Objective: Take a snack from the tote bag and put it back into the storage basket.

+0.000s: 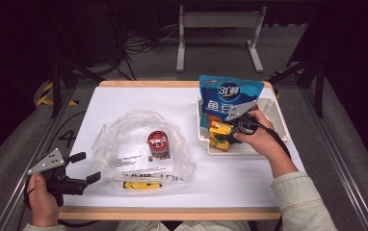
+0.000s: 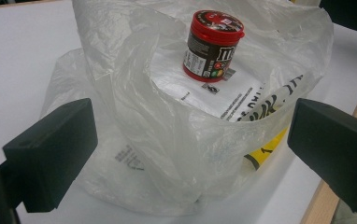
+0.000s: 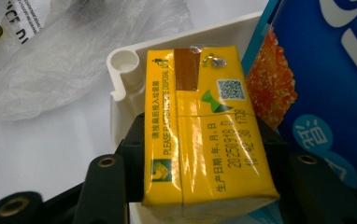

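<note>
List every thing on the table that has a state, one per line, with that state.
Plastic bag: lying on the table, mouth open, crumpled.
Red jar: upright inside the bag, lid on.
Yellow carton: sealed, gripped between the jaws, over the bin's corner.
Blue pouch: standing up in the bin.
White bin: open-topped, holding the pouch.
Left hand-held gripper: open, holding nothing, beside the bag.
Right hand-held gripper: shut on the carton.

Bright overhead light on the white table (image 1: 124, 101) — dark surroundings, soft, slightly blurred close-ups.
</note>
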`<state>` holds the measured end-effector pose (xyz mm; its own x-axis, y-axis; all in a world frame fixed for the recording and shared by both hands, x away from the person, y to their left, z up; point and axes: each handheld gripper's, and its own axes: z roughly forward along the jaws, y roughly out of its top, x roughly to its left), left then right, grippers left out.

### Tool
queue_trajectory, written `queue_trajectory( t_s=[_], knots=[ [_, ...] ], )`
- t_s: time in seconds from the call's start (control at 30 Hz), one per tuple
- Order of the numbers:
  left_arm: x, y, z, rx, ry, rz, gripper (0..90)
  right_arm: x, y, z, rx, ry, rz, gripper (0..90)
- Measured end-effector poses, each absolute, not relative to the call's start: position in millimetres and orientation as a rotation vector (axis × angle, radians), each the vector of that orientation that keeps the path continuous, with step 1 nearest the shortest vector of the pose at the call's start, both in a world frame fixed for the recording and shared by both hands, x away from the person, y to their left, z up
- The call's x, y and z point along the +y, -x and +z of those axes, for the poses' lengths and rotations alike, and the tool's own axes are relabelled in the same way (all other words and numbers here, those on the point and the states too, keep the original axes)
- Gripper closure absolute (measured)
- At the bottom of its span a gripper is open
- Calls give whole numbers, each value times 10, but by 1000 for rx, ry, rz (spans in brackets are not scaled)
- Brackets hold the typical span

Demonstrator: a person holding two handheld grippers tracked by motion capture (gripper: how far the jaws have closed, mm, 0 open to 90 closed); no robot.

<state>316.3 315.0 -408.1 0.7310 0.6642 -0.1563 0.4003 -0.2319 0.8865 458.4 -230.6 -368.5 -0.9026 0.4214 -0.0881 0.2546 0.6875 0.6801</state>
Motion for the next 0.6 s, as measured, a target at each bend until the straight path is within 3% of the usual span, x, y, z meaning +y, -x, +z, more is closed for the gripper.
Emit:
queue_trajectory(
  t_s=[0.37,0.6],
  knots=[
    [3146,-3164,-4081,823,-1862,307,22,-2348,-4533,-3615,2611,-550,1033,406],
    [3146,-3165,-4082,824,-1860,307,22,-2347,-4465,-3487,2570,-523,1038,386]
  ],
)
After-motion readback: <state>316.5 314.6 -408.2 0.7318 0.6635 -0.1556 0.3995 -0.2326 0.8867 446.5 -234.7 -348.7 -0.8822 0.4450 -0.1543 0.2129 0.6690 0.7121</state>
